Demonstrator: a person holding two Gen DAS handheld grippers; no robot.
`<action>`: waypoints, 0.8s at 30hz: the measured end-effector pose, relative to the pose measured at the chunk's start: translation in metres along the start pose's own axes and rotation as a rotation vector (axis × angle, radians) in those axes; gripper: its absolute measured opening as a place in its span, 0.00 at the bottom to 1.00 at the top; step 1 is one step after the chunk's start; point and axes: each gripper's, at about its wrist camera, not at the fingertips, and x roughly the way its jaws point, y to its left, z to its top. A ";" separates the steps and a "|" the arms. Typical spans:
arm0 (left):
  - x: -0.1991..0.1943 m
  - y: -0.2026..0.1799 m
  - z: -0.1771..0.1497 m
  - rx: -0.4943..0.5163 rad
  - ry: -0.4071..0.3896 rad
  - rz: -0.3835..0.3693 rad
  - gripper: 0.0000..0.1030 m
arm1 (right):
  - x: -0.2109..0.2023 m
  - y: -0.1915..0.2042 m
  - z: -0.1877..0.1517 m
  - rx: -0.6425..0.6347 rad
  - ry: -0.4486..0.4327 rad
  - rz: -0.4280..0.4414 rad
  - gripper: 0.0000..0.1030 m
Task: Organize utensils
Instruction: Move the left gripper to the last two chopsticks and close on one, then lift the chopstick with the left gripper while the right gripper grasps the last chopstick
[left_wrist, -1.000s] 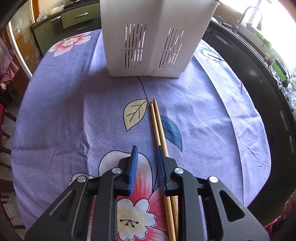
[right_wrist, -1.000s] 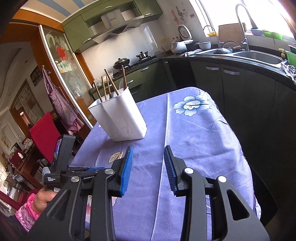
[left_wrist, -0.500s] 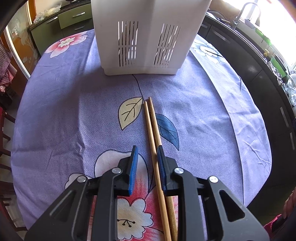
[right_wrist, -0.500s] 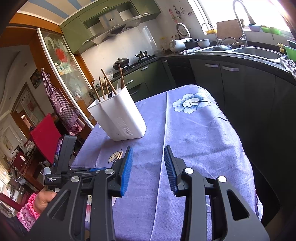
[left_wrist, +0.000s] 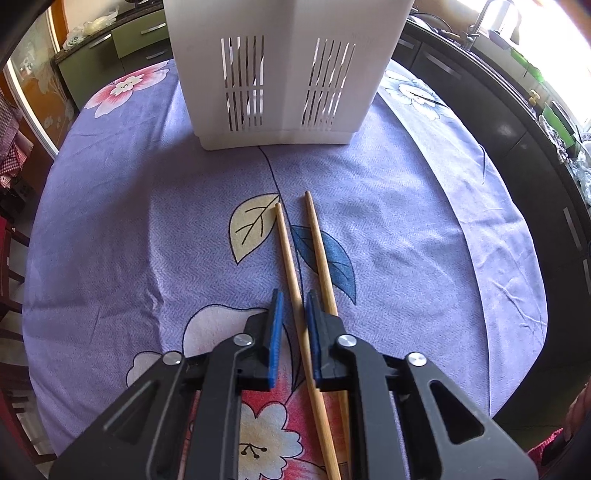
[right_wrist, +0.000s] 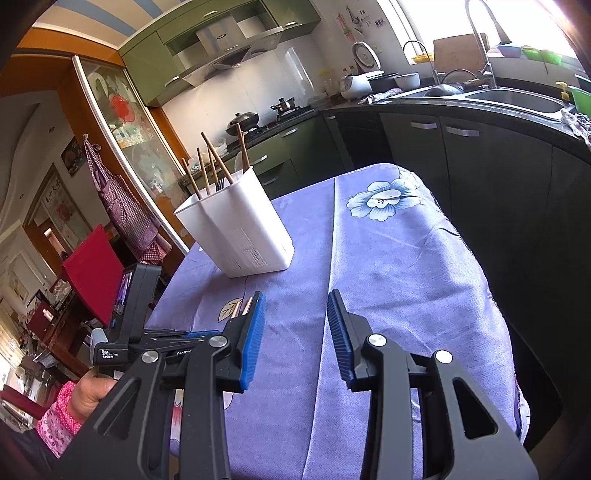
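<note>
Two wooden chopsticks lie on the purple floral tablecloth (left_wrist: 110, 221), pointing toward a white slotted utensil holder (left_wrist: 284, 74). My left gripper (left_wrist: 293, 306) is open a little, low over the cloth. The left chopstick (left_wrist: 290, 266) runs between its jaws without being clamped. The right chopstick (left_wrist: 319, 243) passes under the right finger. In the right wrist view, the holder (right_wrist: 240, 232) holds several chopsticks. My right gripper (right_wrist: 295, 314) is open and empty above the cloth, to the right of the left gripper.
Dark kitchen cabinets and a sink counter (right_wrist: 498, 107) run along the table's right side. A red chair (right_wrist: 92, 269) stands beyond the table's far left edge. The person's hand in a pink sleeve (right_wrist: 74, 402) holds the left gripper.
My left gripper has shifted right and forward, so one chopstick now lies between its jaws. The two chopsticks have spread apart. The right gripper has barely moved.
</note>
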 end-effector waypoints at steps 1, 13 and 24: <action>0.000 0.001 0.000 -0.002 0.002 -0.005 0.07 | 0.000 -0.001 0.000 0.003 0.000 0.000 0.34; -0.025 0.013 -0.003 -0.001 -0.069 -0.003 0.06 | 0.003 -0.003 -0.001 0.006 0.006 -0.006 0.34; -0.119 0.041 -0.030 0.000 -0.323 -0.015 0.06 | 0.040 0.020 -0.003 -0.061 0.109 -0.057 0.34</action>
